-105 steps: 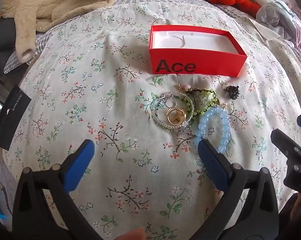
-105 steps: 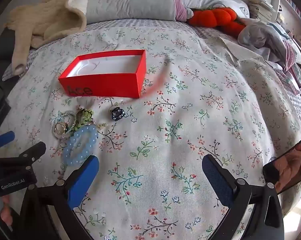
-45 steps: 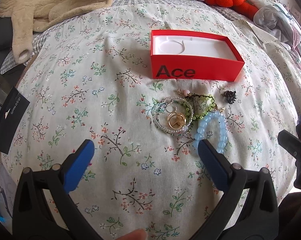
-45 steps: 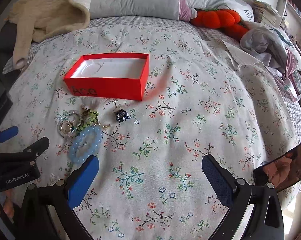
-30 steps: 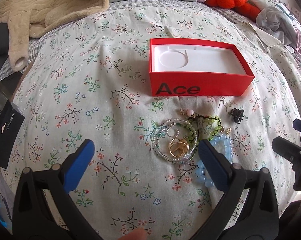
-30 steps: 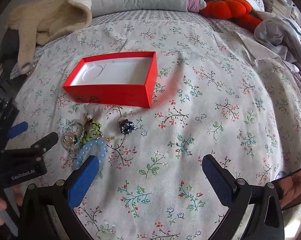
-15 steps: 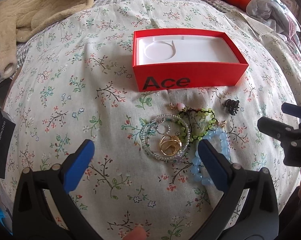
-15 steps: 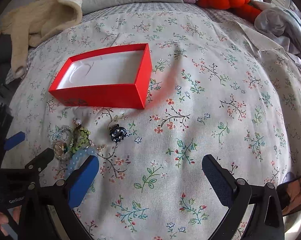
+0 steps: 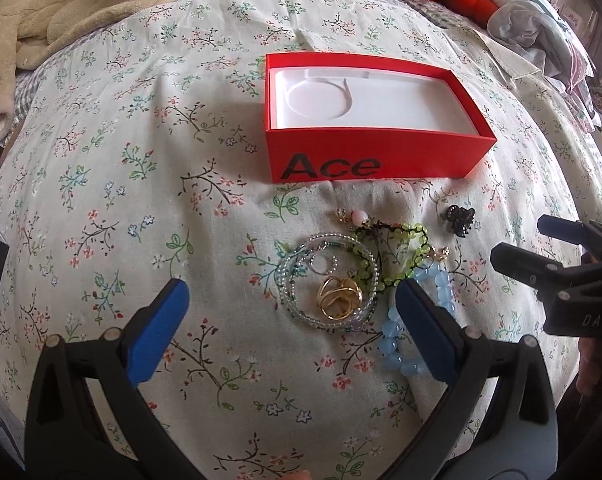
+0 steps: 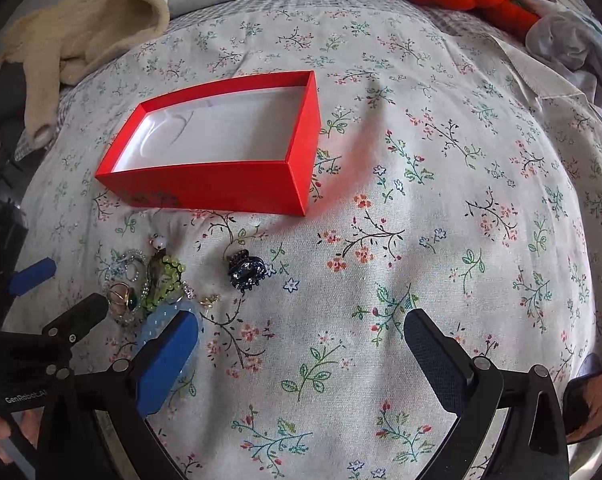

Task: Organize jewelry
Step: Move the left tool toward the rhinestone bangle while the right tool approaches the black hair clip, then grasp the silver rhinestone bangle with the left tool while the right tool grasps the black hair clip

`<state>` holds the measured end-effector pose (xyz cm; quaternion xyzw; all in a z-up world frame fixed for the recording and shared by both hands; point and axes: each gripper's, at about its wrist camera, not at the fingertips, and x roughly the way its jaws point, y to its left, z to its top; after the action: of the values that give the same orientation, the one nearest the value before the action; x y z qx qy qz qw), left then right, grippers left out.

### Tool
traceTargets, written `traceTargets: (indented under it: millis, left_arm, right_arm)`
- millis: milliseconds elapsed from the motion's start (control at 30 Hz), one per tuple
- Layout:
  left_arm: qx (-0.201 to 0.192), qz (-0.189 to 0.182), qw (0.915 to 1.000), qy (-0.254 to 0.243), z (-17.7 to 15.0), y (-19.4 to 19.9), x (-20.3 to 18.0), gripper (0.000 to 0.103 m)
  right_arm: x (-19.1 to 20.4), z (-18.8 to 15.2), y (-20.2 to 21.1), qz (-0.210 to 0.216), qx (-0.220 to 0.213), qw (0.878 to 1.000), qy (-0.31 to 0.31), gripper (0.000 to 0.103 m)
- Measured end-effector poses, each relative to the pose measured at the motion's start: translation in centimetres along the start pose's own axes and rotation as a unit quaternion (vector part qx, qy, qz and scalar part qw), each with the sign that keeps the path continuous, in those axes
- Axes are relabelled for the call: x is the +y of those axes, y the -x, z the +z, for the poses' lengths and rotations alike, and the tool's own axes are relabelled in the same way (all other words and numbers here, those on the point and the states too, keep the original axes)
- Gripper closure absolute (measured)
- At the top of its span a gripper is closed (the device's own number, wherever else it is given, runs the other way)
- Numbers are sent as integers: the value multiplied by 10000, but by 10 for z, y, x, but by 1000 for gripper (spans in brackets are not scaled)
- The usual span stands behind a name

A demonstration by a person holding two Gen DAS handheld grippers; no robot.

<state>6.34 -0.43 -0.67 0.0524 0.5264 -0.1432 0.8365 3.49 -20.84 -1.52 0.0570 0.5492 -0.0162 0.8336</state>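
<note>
Left gripper [image 9: 291,308] hovered with fingers spread wide and empty over the floral cotton bedspread [image 9: 101,200]. The jewelry heap lay between and just ahead of its tips: a gold twisted ring [image 9: 338,298] inside clear beaded bracelets [image 9: 327,280], and a pale blue bead bracelet [image 9: 409,332] against the right finger. The open red cardboard box [image 9: 365,160], empty, sat beyond, probably the destination. Right gripper [image 10: 301,340] was likewise spread and empty, a dark hair claw clip [image 10: 245,270] ahead of its left finger.
</note>
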Motion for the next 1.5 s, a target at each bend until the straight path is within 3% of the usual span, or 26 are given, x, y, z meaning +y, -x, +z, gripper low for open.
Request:
traceTargets:
  millis: [100,167,267,400,567,933,1133,1267,1500]
  left_arm:
    - [-16,-135,9999,18,3,-1,5,11]
    - [29,-302,9995,87,5,-3,10,23]
    - [158,-535,9980,284,9,-8,20,40]
    - [338,-715,9961,402,12,-18,29,64]
    - [565,-708,9952,361,12,-31,33,82]
    - [709,-686,9951,83,15,-41,22,86]
    - [693,-420,9965,-203,16,-45,9,98]
    - [611,-349,9972,-262,15,-43,5,98]
    - [281,-386,9987,-172,21,-29,8,98]
  right_arm:
    - [1,0,-4,163,44,9998,43,2]
    - [2,1,-7,236,61,9997,62,6]
    - [-1,3,-12,413,151,9990,-32,21]
    - [-6,5,-18,517,196,9984,-120,33]
    - [-10,6,-22,524,217,9983,-147,34]
    - [-9,9,-27,519,242,9983,-119,34]
    - [-8,12,-29,492,216,9985,-98,34]
    - [-7,13,-30,490,183,9986,-52,34]
    - [-2,14,-30,552,112,9984,50,44]
